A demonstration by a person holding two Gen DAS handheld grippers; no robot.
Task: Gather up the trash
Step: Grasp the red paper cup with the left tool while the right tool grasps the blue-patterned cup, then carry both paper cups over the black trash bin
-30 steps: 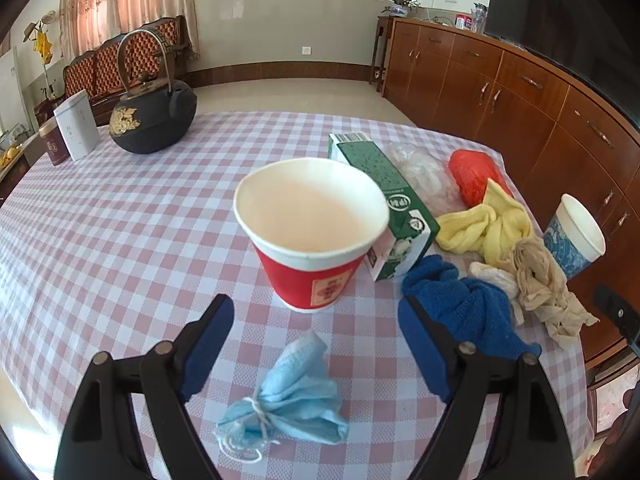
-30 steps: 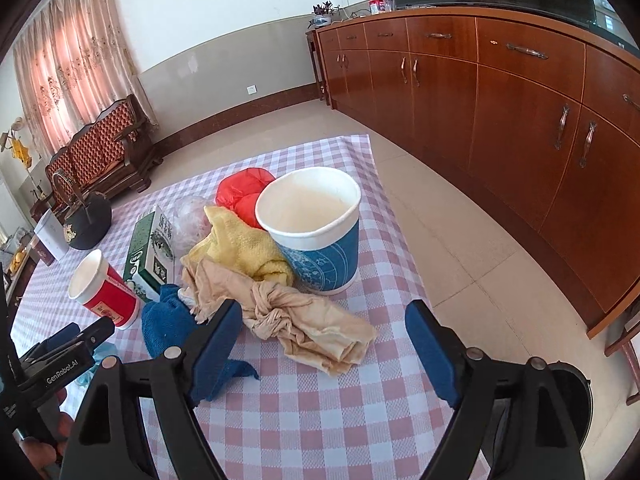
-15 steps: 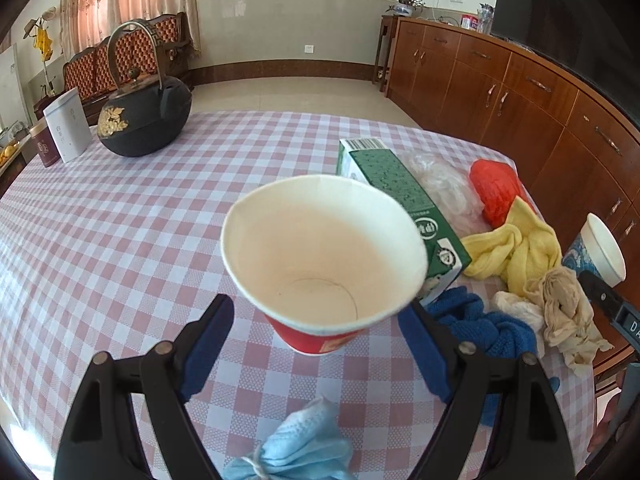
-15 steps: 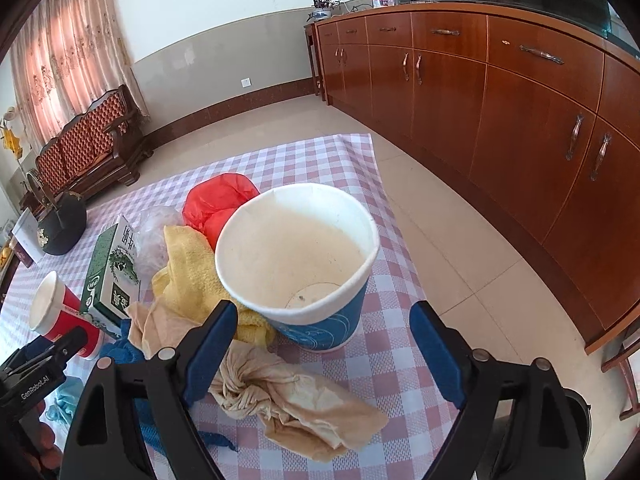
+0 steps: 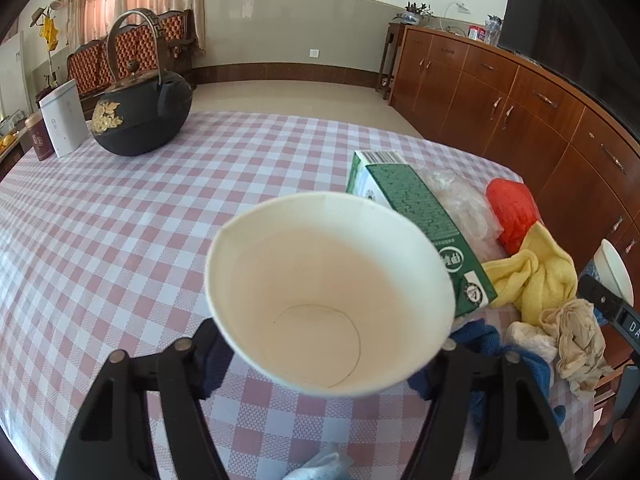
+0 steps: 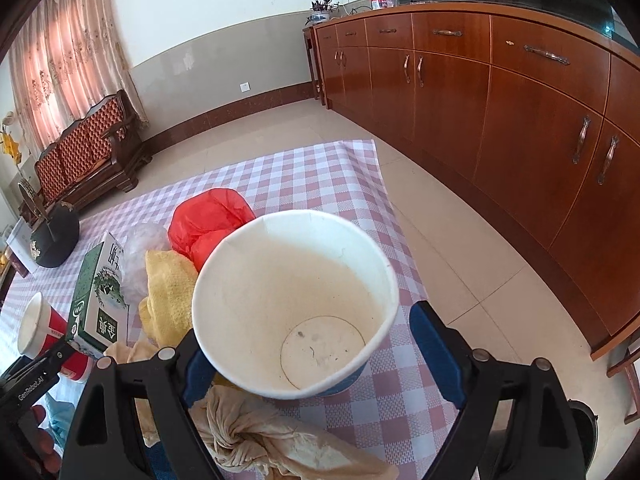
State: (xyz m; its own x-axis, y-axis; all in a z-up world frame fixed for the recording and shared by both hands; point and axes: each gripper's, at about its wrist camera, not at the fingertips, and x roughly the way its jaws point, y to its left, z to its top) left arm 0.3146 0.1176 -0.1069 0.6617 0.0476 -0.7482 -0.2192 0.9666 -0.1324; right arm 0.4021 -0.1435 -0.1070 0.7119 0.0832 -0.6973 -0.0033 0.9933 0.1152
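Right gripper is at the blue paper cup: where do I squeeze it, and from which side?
Take the blue cup across its lower wall, under the flared rim, from the near side, where the right gripper straddles it with jaws open. It stands upright and its wall is thin paper, so squeeze lightly. Keep the left finger off the beige cloth at its base.

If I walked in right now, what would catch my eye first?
Two big empty paper cups, each sitting between the fingers of a handheld gripper: a red cup at the left gripper, whose jaws have just been closing around it, and a blue cup at the right gripper. Between them lies a heap of rags beside a green carton.
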